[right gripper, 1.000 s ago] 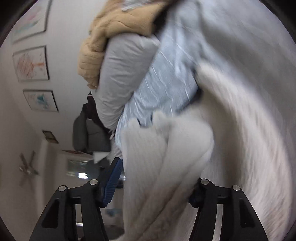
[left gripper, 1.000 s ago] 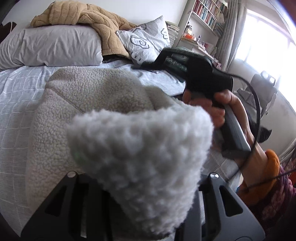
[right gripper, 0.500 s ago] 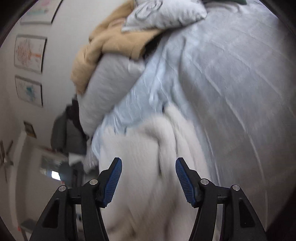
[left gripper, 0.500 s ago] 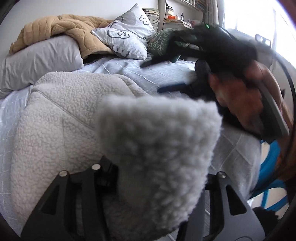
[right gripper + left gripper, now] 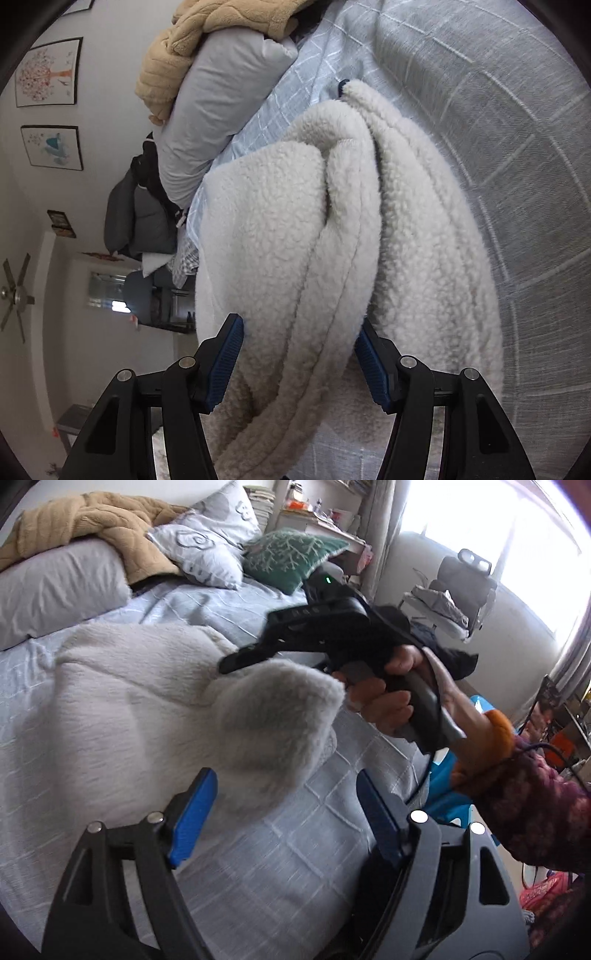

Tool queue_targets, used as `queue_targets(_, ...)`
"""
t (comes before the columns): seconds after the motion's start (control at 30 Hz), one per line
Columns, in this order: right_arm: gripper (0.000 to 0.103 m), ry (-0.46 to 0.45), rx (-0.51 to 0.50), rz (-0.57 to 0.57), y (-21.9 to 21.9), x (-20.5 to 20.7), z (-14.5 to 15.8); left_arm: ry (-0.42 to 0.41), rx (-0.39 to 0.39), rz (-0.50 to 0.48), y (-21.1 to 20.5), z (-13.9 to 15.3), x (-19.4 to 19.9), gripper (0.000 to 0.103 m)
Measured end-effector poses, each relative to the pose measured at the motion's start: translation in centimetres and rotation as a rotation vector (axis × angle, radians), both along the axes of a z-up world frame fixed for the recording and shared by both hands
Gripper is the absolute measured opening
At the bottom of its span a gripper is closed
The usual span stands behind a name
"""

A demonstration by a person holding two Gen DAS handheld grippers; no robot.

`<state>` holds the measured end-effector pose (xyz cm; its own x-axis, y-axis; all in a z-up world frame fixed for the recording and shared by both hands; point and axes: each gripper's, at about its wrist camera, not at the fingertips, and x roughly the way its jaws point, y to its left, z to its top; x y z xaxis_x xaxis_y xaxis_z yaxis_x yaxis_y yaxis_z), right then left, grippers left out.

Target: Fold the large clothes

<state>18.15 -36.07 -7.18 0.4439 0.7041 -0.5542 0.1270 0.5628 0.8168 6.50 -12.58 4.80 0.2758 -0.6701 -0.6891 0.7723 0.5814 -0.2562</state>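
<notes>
A cream fleece garment lies spread on the pale blue checked bed sheet. My left gripper is open and its jaws are still opening. Nothing is between its blue pads; a folded fleece flap lies just past the fingertips. A hand holds the right gripper at the flap's far side. In the right wrist view, a thick bunched fold of the fleece fills the gap of my right gripper. Its jaws stand as wide as before and touch the pile on both sides.
A grey pillow, a tan blanket, a patterned pillow and a green cushion crowd the head of the bed. A chair stands by the window. The bed's edge runs along the right, by an orange-cuffed sleeve.
My left jaws opened and let go of the fleece flap, which now rests on the bed ahead. The right gripper slid forward so that the fleece fold sits between its pads.
</notes>
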Motion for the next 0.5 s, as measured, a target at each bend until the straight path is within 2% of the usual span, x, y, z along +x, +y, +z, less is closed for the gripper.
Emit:
queue_targets(0.07, 0.063, -0.005, 0.003, 0.009, 0.4, 0.4, 0.2, 0.003, -0.020, 0.048, 2.3, 0.8, 1.1, 0.078)
queue_targets(0.2, 0.063, 0.003, -0.049, 0.020, 2.0, 2.3, 0.9, -0.009, 0.008, 0.197, 6.1, 0.5, 4.5, 0.078)
queue_targets(0.23, 0.056, 0.005, -0.081, 0.023, 2.7, 2.7, 1.1, -0.007, 0.005, 0.231, 6.8, 0.3, 5.6, 0.078)
queue_targets(0.27, 0.037, -0.001, -0.111, 0.029, 3.1, 3.0, 1.4, 0.003, 0.002, 0.279, 7.9, -0.1, 6.8, 0.078)
queue_targets(0.3, 0.033, -0.020, -0.180, 0.035, 3.9, 3.2, 2.1, 0.012, 0.000, 0.310, 8.4, -0.3, 7.7, 0.075)
queue_targets(0.33, 0.028, -0.056, -0.228, 0.046, 4.7, 3.3, 3.2, 0.021, -0.009, 0.325, 8.7, -0.5, 8.4, 0.067)
queue_targets(0.4, 0.025, -0.123, -0.269, 0.061, 5.2, 2.9, 5.3, 0.035, -0.060, 0.339, 9.2, -0.4, 9.7, 0.063)
queue_targets(0.5, 0.025, -0.233, -0.265, 0.061, 4.0, 1.7, 8.5, 0.029, -0.130, 0.315, 8.2, 0.1, 10.5, 0.062)
